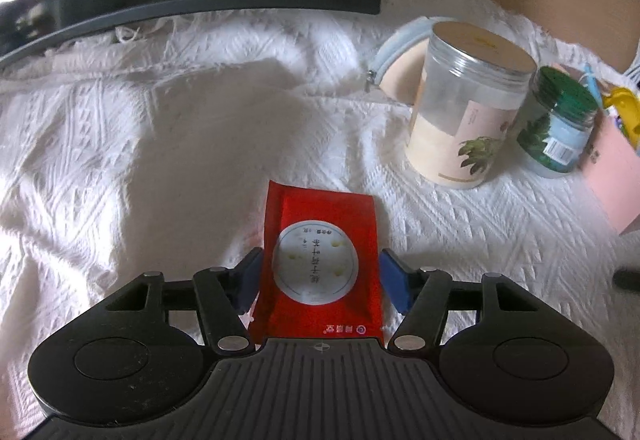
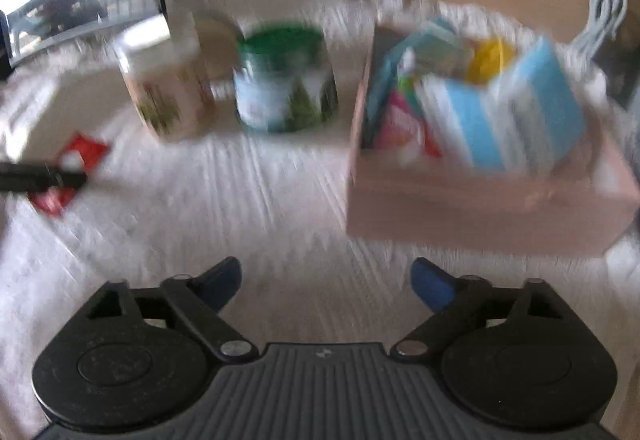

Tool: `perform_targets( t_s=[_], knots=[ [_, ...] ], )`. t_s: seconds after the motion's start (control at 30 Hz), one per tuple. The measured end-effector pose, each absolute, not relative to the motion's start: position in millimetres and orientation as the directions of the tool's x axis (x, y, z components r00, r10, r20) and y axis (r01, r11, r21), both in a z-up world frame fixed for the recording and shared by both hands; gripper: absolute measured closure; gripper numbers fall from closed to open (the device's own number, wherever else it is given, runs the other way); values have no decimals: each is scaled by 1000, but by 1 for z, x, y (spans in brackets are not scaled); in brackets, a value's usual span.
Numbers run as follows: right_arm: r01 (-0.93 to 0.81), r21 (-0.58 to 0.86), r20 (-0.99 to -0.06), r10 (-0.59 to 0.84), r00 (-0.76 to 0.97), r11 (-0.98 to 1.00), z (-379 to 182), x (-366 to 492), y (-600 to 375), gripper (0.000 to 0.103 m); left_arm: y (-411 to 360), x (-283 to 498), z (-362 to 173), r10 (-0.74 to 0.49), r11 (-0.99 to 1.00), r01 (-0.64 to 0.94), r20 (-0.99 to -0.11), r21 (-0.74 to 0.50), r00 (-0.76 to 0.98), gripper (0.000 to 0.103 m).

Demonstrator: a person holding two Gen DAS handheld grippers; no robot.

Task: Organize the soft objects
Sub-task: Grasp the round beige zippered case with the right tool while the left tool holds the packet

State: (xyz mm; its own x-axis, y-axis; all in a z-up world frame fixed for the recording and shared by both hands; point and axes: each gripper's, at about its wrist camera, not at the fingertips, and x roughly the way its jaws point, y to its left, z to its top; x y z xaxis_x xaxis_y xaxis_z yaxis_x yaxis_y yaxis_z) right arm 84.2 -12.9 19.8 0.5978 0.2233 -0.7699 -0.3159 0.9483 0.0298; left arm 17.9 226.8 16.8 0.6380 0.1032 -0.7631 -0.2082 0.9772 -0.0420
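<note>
Nearest us, low in the left wrist view, our left gripper (image 1: 320, 278) brackets the red packet (image 1: 318, 260). Its blue pads sit at the packet's two long edges, the left one touching, the right one just beside; we cannot tell whether they press yet. The packet lies flat on the white cloth (image 1: 140, 159), bottom centre of the frame, so a sideways pinch looks like the only way to lift it.

In the right wrist view, which is smeared by motion, our right gripper (image 2: 326, 282) hangs over bare cloth with fingers wide and nothing between them. The pink box (image 2: 480, 215) fills the right middle, already stuffed with blue and coloured packs standing on edge; we judge it the collecting place, which is why the soft things are crowded there. Left of it stand the green-lidded jar (image 2: 286, 79) and the tall clear jar (image 2: 164, 91), hard items left out. The packet (image 2: 70, 159) shows far left.
</note>
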Motion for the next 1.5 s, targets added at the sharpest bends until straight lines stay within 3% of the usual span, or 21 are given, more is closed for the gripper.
perform_targets(
  t_s=[0.17, 0.3, 0.4, 0.67, 0.73, 0.83, 1.07, 1.5],
  knots=[
    [-359, 50, -647, 304, 699, 932, 92, 96, 14, 11, 242, 11, 16, -1, 971, -178, -752, -158, 659, 36],
    [-360, 193, -688, 387, 614, 913, 120, 156, 47, 11, 245, 8, 16, -22, 967, -177, -750, -184, 661, 39],
    [-324, 287, -724, 425, 544, 902, 121, 207, 72, 11, 251, 6, 17, -42, 957, -187, -746, -220, 664, 43],
    [-356, 158, -833, 318, 453, 921, 86, 271, 151, 11, 257, 0, 19, -79, 955, -161, -739, -248, 669, 47],
    [-368, 127, -870, 281, 404, 921, 71, 282, 167, 4, 258, -1, 19, -88, 953, -158, -737, -258, 670, 47],
    [-331, 223, -891, 330, 312, 917, 58, 295, 171, 3, 258, -1, 20, -92, 955, -151, -737, -257, 669, 47],
    [-294, 306, -886, 384, 259, 905, 53, 302, 166, 7, 256, -4, 21, -92, 955, -149, -736, -255, 671, 47],
    [-397, 293, -791, 453, 410, 870, 113, 276, 145, 10, 260, -20, 30, -90, 950, -148, -695, -275, 714, 51]
  ],
)
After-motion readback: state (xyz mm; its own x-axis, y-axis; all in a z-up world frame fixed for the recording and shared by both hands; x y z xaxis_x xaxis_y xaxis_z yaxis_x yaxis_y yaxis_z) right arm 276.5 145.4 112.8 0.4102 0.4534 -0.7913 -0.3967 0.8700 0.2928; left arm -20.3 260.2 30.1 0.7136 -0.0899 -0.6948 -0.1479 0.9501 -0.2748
